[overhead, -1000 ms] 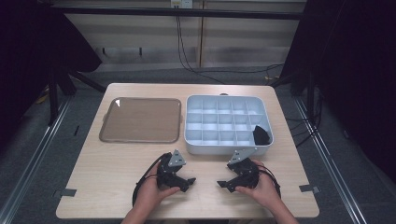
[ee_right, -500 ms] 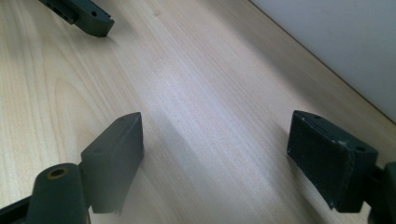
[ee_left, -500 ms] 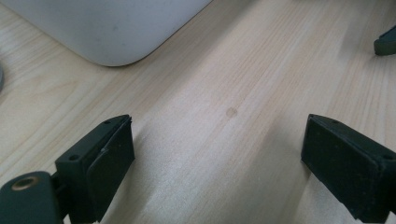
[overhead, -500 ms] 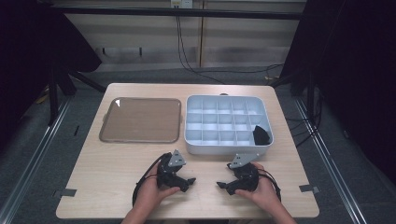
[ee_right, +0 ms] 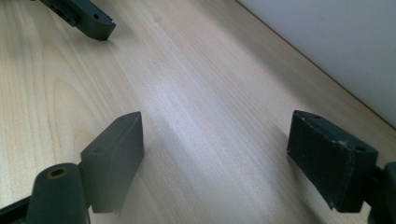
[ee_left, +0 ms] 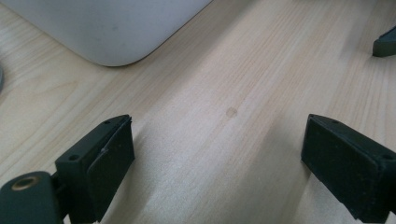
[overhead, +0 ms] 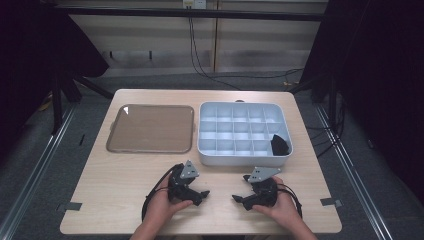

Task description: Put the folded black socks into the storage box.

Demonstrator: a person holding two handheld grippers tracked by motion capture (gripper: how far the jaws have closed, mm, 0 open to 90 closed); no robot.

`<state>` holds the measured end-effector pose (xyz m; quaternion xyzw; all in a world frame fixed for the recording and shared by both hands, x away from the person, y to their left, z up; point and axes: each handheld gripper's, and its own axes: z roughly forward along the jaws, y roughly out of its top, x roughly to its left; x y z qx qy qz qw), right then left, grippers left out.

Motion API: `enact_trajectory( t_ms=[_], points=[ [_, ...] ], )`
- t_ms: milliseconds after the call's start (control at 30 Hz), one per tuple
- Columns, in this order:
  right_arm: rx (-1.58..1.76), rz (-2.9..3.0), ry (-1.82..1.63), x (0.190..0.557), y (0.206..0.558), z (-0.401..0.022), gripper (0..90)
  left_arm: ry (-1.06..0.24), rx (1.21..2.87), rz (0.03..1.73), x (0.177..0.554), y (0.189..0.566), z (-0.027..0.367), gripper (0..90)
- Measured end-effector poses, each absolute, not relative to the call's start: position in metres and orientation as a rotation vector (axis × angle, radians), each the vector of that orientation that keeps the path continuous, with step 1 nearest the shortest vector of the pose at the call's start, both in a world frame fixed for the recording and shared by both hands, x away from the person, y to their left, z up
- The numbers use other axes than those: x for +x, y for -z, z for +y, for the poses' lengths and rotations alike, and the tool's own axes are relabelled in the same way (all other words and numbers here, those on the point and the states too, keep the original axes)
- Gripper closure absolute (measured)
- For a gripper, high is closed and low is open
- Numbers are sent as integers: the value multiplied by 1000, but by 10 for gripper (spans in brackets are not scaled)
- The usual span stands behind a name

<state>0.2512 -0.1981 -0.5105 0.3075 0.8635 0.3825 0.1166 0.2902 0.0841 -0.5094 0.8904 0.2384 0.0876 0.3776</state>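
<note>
Both grippers rest low on the wooden table [overhead: 115, 195] near its front edge, each held by a hand, tips pointing toward each other. My left gripper [overhead: 202, 194] is open, and in the left gripper view its jaws [ee_left: 217, 158] stand wide apart over bare wood. My right gripper [overhead: 239, 199] is open too, with nothing between its jaws [ee_right: 215, 154]. A white compartment bin [overhead: 243, 161] stands just behind them. A black object [overhead: 280, 145] lies in its front right cell.
A flat brownish tray [overhead: 151, 128] lies at the left, beside the bin. The bin's corner [ee_left: 107, 28] sits close ahead of the left gripper, and its wall [ee_right: 336, 42] runs along the right gripper's side. Dark stands and cables surround the table.
</note>
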Motion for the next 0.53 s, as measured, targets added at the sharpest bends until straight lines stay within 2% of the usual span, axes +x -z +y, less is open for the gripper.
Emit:
enact_trajectory(
  t_ms=[533],
  points=[
    [900,2528,-1120,251,511,-198,184,-223,2275,612,290,510,84,90]
  ],
)
